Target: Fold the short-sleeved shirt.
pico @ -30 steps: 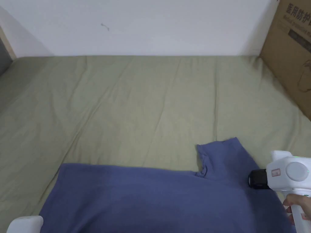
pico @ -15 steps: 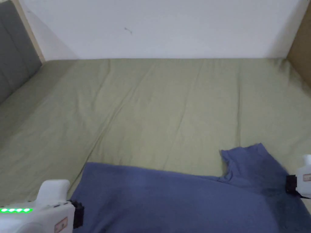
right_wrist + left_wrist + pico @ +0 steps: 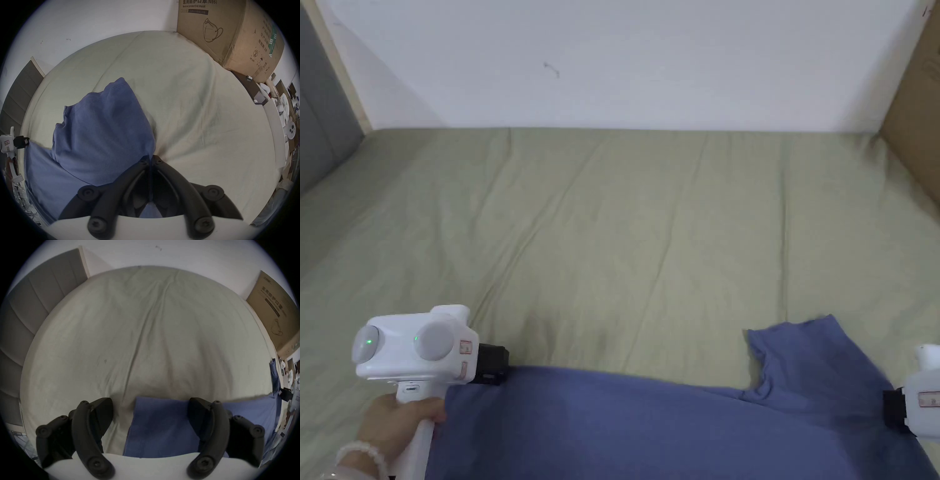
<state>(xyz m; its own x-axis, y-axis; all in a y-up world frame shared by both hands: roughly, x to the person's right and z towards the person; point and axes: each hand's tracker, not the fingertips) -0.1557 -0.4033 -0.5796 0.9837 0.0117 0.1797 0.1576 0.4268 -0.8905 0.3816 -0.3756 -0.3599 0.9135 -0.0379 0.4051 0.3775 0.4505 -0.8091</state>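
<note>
Right gripper (image 3: 151, 158) pinches the shirt (image 3: 650, 425); left gripper (image 3: 150, 402) gapes, apparently empty.

Our left tool (image 3: 494, 364) sits low at the left, held by our left hand (image 3: 394, 422) on its handle from below, a bead bracelet at the wrist. In the left gripper view its jaws stand wide apart, nothing pressed between them. Our right tool (image 3: 151, 156) sits low at the far right, both jaws closed together, pinching blue cloth.

One shirt (image 3: 650, 425), two grippers (one cardboard box (image 3: 227, 32)).
</note>
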